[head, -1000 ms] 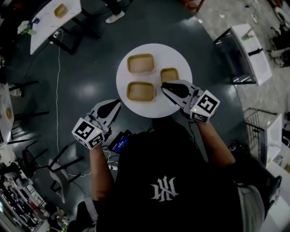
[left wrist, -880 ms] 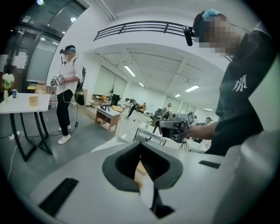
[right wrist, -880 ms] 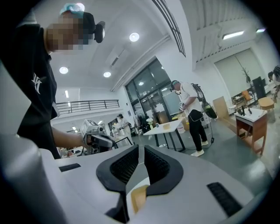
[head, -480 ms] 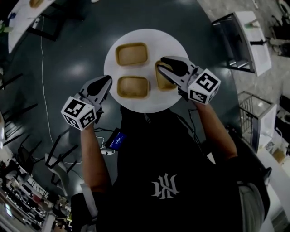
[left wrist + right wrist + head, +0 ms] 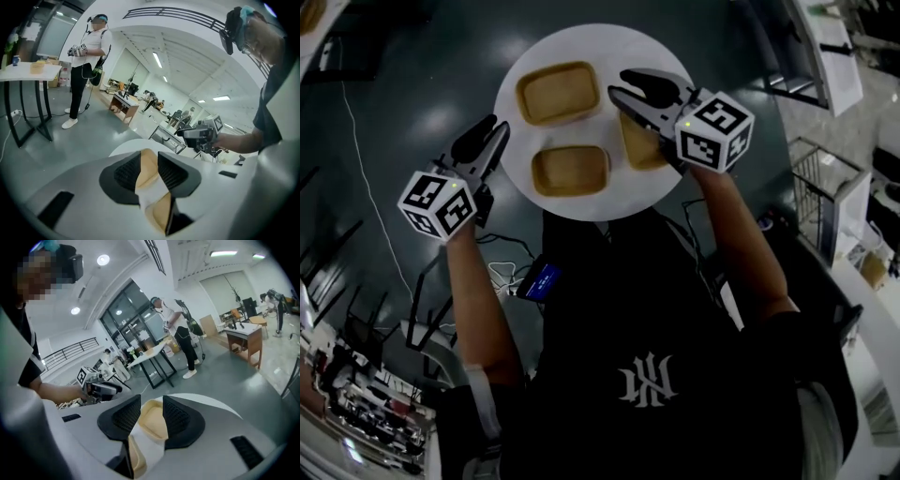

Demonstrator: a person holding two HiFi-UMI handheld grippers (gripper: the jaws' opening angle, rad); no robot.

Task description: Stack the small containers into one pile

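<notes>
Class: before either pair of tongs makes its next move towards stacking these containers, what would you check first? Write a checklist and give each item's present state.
1. Left tongs open: ok. The jaws have just been opening, with nothing gripped between them.
2. Right tongs open: ok. They have also just been opening, above the right container and not pressing on it.
3. All three containers on the round table: ok. The far container and near container are also there.
4. Containers open side up: ok.
5. Pile started: not ok. All three lie separately.
6. Table edge clear of containers: ok.
</notes>
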